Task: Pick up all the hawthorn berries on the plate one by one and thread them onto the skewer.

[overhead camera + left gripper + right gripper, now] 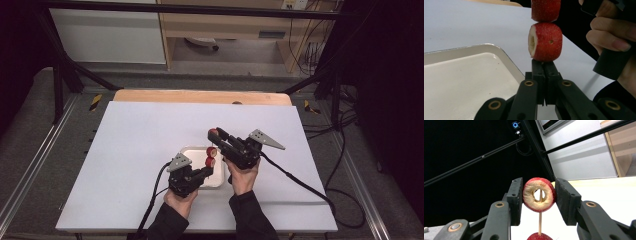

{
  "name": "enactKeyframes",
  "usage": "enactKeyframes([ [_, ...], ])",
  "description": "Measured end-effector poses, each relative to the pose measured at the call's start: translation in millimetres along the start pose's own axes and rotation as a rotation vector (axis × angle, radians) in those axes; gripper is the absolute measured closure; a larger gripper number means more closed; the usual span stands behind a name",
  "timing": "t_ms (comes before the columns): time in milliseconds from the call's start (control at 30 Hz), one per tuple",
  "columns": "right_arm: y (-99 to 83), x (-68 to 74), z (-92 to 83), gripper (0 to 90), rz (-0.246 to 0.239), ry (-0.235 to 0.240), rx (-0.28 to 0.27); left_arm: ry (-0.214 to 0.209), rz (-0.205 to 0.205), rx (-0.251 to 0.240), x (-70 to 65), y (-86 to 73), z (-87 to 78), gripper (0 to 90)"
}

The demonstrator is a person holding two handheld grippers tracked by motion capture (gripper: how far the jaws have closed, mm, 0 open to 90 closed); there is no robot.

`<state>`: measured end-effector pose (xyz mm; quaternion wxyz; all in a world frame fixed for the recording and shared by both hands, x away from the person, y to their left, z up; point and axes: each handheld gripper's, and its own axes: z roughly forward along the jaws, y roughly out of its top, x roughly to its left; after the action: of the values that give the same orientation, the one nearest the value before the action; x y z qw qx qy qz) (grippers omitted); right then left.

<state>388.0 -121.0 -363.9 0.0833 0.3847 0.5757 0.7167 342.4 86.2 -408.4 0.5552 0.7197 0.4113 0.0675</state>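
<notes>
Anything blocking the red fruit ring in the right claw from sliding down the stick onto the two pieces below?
Nothing visible: below the red cored fruit ring, the thin wooden skewer runs bare to the next red piece.

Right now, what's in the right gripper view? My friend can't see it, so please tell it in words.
The right gripper is shut on a red fruit ring with a pale cut face and a hole. A thin wooden skewer passes through the hole, down to another red piece. Behind are a dark backdrop and a white table.

Three red cored fruit pieces on skewer
</notes>
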Motion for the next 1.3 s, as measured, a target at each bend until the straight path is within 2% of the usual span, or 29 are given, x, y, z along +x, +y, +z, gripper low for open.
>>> enactKeyframes([
  [233, 3.0, 1.7, -4.0, 60.1, -0.035, -0.017, 0.033, 0.004, 0.005, 0.012, 0.2, -0.2, 2.5, 89.0],
  [367, 3.5, 2.4, -6.2, 60.2, -0.05, -0.023, 0.046, 0.017, 0.029, 0.008, 0.0, -0.9, 1.8, 89.0],
  [567, 7.2, 2.1, -7.2, 60.2, -0.032, -0.002, 0.079, 0.033, 0.074, 0.019, -1.0, -1.0, 0.3, 89.1],
  [767, 10.5, -0.2, -8.0, 60.2, -0.029, -0.002, 0.13, 0.036, 0.095, 0.034, -0.9, -0.9, 1.5, 89.1],
  [833, 11.7, -1.1, -8.2, 60.3, -0.025, 0.0, 0.141, 0.031, 0.089, 0.042, 0.9, -0.3, 1.5, 89.1],
  [867, 12.0, -1.2, -8.3, 60.3, -0.024, 0.002, 0.148, 0.037, 0.102, 0.046, 0.3, -0.4, 1.5, 89.1],
  [1067, 10.0, -2.1, -7.0, 60.3, -0.018, 0.019, 0.158, 0.049, 0.114, 0.062, 3.0, 0.6, -1.1, 89.1],
  [1133, 9.5, -2.3, -6.7, 60.3, -0.018, 0.023, 0.16, 0.041, 0.113, 0.06, 3.9, 0.8, -1.3, 89.1],
  [1233, 8.4, -2.0, -6.9, 60.3, -0.036, 0.02, 0.163, 0.045, 0.129, 0.066, 4.2, -0.6, -0.3, 89.1],
  [1300, 8.4, -3.5, -6.6, 60.3, -0.036, 0.018, 0.186, 0.045, 0.138, 0.071, 3.0, -2.2, 0.4, 89.1],
])
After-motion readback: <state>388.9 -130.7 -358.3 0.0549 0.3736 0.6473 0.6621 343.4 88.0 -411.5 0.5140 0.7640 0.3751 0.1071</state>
